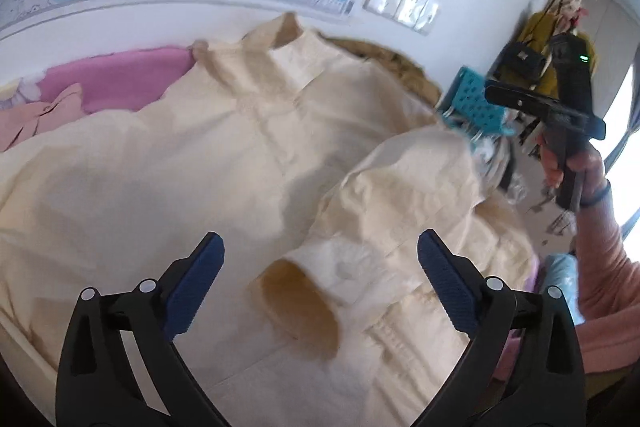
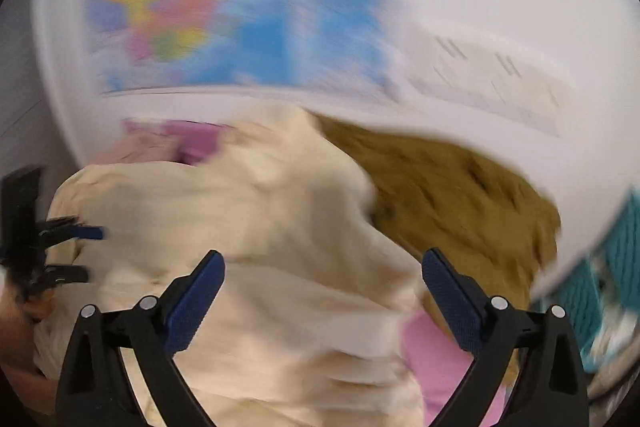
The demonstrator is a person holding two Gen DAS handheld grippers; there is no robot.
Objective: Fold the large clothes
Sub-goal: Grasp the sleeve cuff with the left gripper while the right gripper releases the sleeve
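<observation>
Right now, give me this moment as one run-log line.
left gripper: open, above sleeve cuff | right gripper: open, holds nothing | cream garment: spread, sleeve folded inward | right view: blurred

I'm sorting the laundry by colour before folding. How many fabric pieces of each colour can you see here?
Cream: 1, the large cream garment
Pink: 1, the pink fabric
Mustard-brown: 1, the mustard-brown fabric
Peach: 1, the peach cloth
Total: 4. The right wrist view is blurred, so more may be hidden.
</observation>
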